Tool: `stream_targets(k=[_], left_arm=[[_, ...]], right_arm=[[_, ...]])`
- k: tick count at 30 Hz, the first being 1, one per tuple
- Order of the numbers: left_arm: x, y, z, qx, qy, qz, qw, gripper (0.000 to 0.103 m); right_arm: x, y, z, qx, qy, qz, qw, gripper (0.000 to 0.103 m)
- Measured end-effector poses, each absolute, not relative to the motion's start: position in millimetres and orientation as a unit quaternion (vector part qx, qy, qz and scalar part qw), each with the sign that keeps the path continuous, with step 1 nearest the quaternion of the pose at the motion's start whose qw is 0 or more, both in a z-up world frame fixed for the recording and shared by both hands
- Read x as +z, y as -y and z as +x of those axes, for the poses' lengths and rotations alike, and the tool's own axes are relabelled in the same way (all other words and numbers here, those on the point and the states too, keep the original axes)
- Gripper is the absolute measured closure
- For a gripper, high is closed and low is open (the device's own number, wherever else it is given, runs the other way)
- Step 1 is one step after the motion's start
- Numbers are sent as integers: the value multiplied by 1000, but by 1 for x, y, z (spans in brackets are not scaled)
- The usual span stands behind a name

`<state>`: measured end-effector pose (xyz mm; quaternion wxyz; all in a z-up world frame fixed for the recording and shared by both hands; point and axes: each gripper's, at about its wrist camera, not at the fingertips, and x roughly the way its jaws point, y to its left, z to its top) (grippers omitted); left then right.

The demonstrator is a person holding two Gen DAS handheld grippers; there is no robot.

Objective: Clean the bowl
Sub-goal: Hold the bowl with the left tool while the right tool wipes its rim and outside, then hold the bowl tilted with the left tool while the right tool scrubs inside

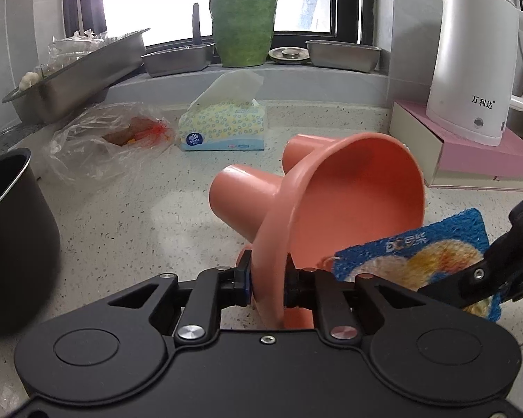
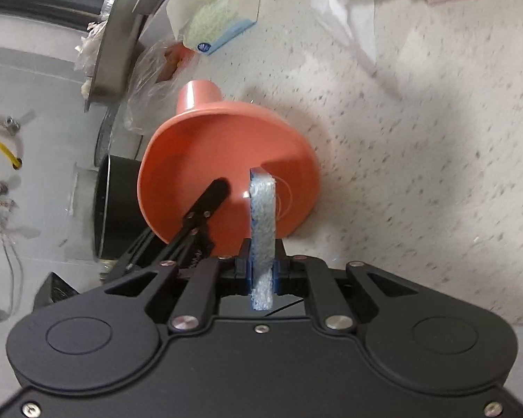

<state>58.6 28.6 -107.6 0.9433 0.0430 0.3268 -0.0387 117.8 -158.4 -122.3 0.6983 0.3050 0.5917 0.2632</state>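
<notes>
Left gripper (image 1: pixel 268 284) clamps the rim of the salmon-pink bowl (image 1: pixel 359 195), holding it tilted on edge above the speckled countertop (image 1: pixel 129 216), open side facing right. Right gripper (image 2: pixel 262 271) pinches a blue sponge (image 2: pixel 261 216) edge-on, its tip at the bowl's inner wall. 1 pink cup (image 1: pixel 240 195) lies just behind the bowl, tissue pack (image 1: pixel 223 123) and white kettle (image 1: pixel 474 62) farther back.

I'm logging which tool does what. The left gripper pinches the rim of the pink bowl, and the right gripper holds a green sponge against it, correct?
One detail is off: the sponge is blue, not green, as the left wrist view shows. The rest stands: the left gripper pinches the pink bowl by its rim, and the right gripper holds the sponge against it.
</notes>
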Motion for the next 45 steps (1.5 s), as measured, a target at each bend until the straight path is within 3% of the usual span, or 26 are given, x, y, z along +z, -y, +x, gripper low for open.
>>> stream_targets(k=[12,19,25,31,45], left_arm=[[-111,-13,58,-42,-317,98,943,89],[-111,-13,58,-42,-313,92,944,90],[-109,-18,61,-34,-321,62,944,92],[-102,-32,61,-23,-314,-7,949,94],[-94,-22,67,-26,-317,-14,948,93]], right_arm=[[-77,146,116,236,-509,139,816,92],[-51,110,99,307,-463,57,829,91],[-57,101,91,271,-438,-21,857,92],[-71,129,94,243,-457,11,856,92],[-61,72,46,295,-407,-132,854,92]])
